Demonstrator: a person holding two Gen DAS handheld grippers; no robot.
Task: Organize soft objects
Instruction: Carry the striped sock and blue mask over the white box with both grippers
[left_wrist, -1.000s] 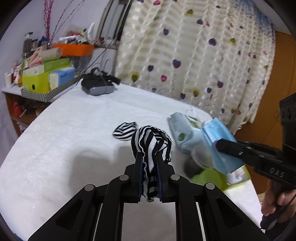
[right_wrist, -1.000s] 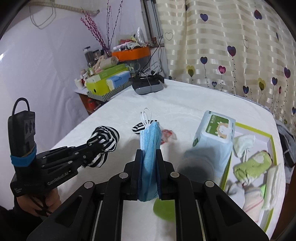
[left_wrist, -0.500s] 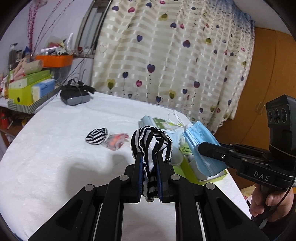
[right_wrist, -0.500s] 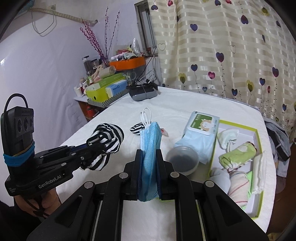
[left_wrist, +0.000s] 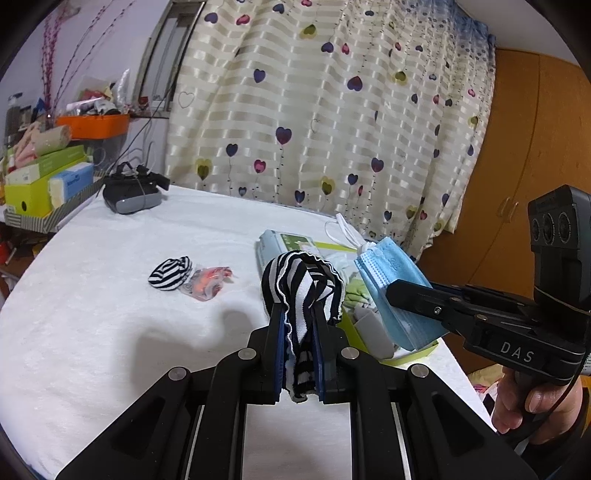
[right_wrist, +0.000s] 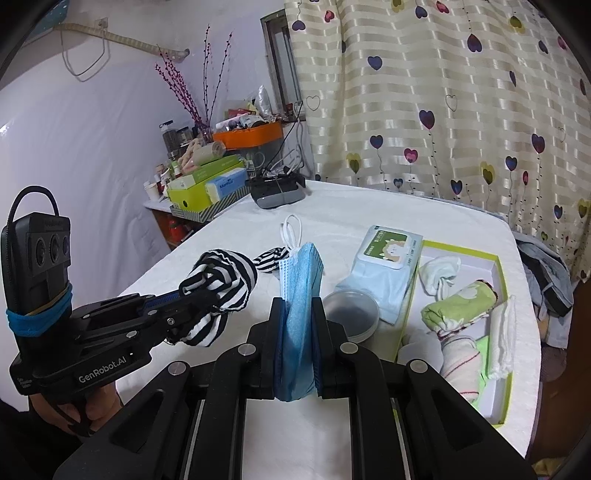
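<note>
My left gripper (left_wrist: 298, 314) is shut on a black-and-white striped sock (left_wrist: 303, 280), which it holds above the white table. In the right wrist view the same gripper (right_wrist: 184, 291) and sock (right_wrist: 221, 280) show at the left. My right gripper (right_wrist: 295, 306) is shut on a folded blue face mask (right_wrist: 299, 273), whose white ear loops stick up. The mask (left_wrist: 391, 288) hangs just right of the sock in the left wrist view. A second striped sock (left_wrist: 170, 272) lies loose on the table beside a small clear packet (left_wrist: 207, 282).
A green-rimmed box (right_wrist: 504, 295) at the table's right end holds a green rolled cloth (right_wrist: 458, 306) and white cloths. A wet-wipes pack (right_wrist: 388, 258) and a round clear lid (right_wrist: 351, 314) lie beside it. A headset (left_wrist: 133, 192) and stacked boxes (left_wrist: 40, 177) are at the far left.
Both grippers drew back from the table and rose a little, each keeping its hold. The left view swung right, so the loose sock now sits further left.
</note>
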